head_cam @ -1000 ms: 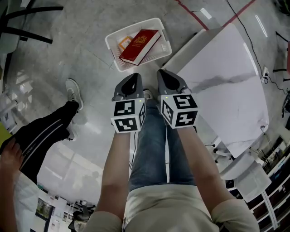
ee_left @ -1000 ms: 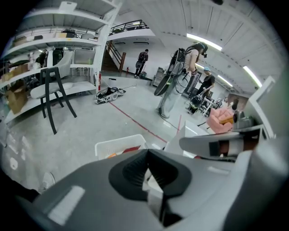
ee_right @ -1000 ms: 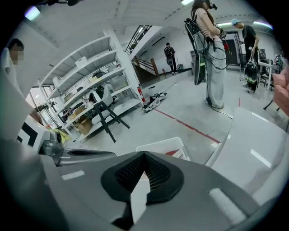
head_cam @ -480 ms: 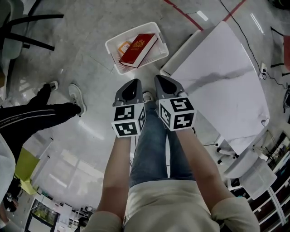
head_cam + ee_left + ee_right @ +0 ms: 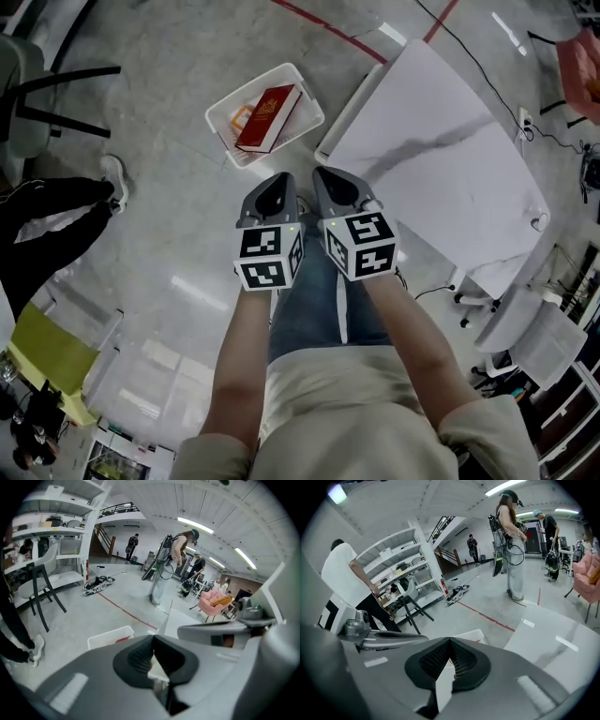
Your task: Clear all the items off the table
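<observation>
Two hand-held grippers hang side by side over the person's blue jeans (image 5: 314,300), both pointing forward and down toward the floor. The left gripper (image 5: 278,178) is clenched, its black ribbed pads meeting with nothing held between them. The right gripper (image 5: 325,173) is clenched the same way and is also empty. Ahead of their tips, a white plastic basket (image 5: 305,94) stands on the grey polished floor (image 5: 178,56). A red hardback book (image 5: 269,117) lies in it, with a small orange-and-white packet (image 5: 242,117) just beside the book at its left. In the left gripper view the basket's rim shows just past the closed jaws. The basket sits just beside the near corner of the white marble-patterned table (image 5: 441,178), which stretches away to the right. A red tape line (image 5: 323,23) crosses the floor beyond the basket. At the left edge, another person's leg in black trousers (image 5: 47,211) ends in a white shoe (image 5: 114,178), with a dark-legged chair (image 5: 37,84) farther up. A pink armchair (image 5: 583,61) shows at the top right corner.
</observation>
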`<state>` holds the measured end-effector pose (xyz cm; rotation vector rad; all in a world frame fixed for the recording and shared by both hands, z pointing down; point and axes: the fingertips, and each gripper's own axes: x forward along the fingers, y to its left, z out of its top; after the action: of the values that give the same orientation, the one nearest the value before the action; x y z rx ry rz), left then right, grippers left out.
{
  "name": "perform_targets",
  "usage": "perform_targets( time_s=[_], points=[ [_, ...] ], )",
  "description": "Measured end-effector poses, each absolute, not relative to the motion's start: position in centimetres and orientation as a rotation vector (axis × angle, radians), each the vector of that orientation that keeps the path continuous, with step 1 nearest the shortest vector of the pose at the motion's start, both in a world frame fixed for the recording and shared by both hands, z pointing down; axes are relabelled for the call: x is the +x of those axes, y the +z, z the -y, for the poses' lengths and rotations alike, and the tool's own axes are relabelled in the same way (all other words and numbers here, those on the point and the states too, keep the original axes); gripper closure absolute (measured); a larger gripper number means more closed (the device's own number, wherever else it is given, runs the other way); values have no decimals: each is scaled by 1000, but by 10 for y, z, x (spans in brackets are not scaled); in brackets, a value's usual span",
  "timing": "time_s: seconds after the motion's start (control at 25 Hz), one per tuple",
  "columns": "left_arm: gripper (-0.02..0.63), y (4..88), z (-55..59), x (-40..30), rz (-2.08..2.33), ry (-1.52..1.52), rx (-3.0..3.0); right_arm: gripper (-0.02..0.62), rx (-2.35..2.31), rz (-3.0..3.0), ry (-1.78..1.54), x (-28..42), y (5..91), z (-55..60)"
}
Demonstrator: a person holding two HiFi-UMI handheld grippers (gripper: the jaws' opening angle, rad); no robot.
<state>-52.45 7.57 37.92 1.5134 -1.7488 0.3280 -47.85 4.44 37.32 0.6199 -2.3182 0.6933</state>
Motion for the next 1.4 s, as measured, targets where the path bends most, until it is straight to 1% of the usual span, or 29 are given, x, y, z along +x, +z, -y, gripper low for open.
perform_targets(
  time_s=[0.52, 0.8, 1.16, 1.4],
  points=[
    [597, 317, -71, -477, 1669, 397, 1636, 598, 742, 2315, 701, -417, 312, -43],
    [597, 295, -55, -438, 1566, 441, 1757, 597, 870, 2329, 754, -384, 284, -38],
    [597, 270, -34, -352, 1412, 547, 1957, 597, 1092, 2317, 818, -300, 264, -18],
    [597, 267, -34, -279, 1334, 602, 2039, 597, 1203, 2301, 841, -225, 254, -21]
  ],
)
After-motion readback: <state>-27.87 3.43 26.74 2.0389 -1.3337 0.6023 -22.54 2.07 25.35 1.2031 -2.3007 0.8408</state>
